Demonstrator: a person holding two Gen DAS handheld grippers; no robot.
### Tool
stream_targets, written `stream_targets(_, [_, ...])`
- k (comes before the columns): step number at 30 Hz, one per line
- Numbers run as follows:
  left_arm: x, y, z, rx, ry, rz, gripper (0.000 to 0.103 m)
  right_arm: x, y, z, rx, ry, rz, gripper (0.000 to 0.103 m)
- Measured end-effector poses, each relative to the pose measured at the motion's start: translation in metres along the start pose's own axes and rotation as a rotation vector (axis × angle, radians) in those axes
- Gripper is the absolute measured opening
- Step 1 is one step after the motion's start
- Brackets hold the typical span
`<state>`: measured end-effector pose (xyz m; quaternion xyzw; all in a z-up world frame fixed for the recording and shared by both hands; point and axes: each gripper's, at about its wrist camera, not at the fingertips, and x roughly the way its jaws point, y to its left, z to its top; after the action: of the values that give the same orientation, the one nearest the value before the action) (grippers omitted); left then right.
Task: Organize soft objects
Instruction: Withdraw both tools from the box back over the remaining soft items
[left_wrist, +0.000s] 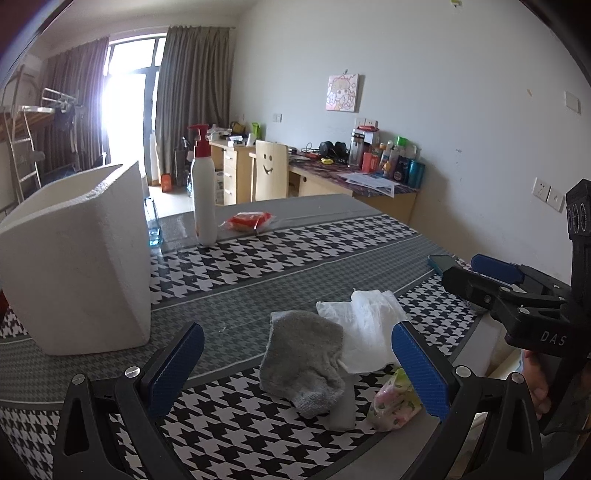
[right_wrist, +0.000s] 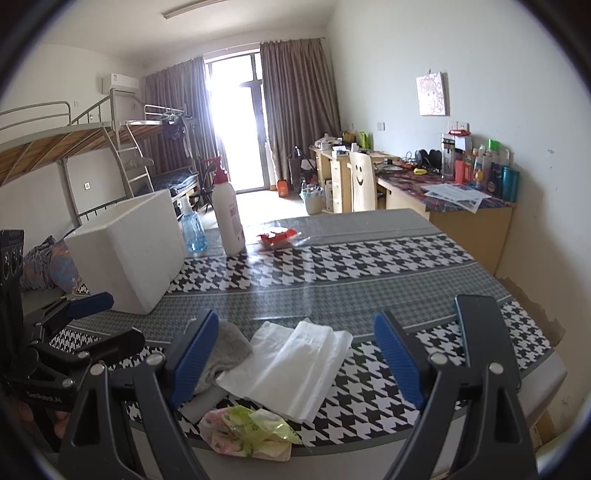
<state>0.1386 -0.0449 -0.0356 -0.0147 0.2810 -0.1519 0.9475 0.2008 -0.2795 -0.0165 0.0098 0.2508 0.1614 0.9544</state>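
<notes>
Grey sock (left_wrist: 303, 360) lies dead ahead between the wide-open left gripper (left_wrist: 295, 373) jaws; right gripper (right_wrist: 295, 363), also wide open (nothing held), frames the white tissue (right_wrist: 291, 363) instead.

Not much to read here, honestly. The right gripper (left_wrist: 495, 273), seen side-on from the left wrist view, has white letters "DAS" on its black body (cut off by the frame edge, so probably part of a longer word). From the right wrist view, the left gripper (right_wrist: 88, 306) carries a small white print that looks like "GenRobot.AI", though it's tiny and I can't vouch for every letter. The white pump bottle (right_wrist: 228, 218) has a label panel with print on it, too blurry to make out.
</notes>
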Motion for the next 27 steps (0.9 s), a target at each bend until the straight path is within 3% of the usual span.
stream_targets(8, [0.008,-0.006,-0.002,0.012,0.013,-0.013,0.102,0.005,-0.005,-0.008,-0.01,0.015,-0.005,0.089])
stream_targets(27, [0.047,0.005,-0.015,-0.035,0.134,0.011,0.099,0.019,-0.012,-0.034,0.002,0.093,0.035,0.089])
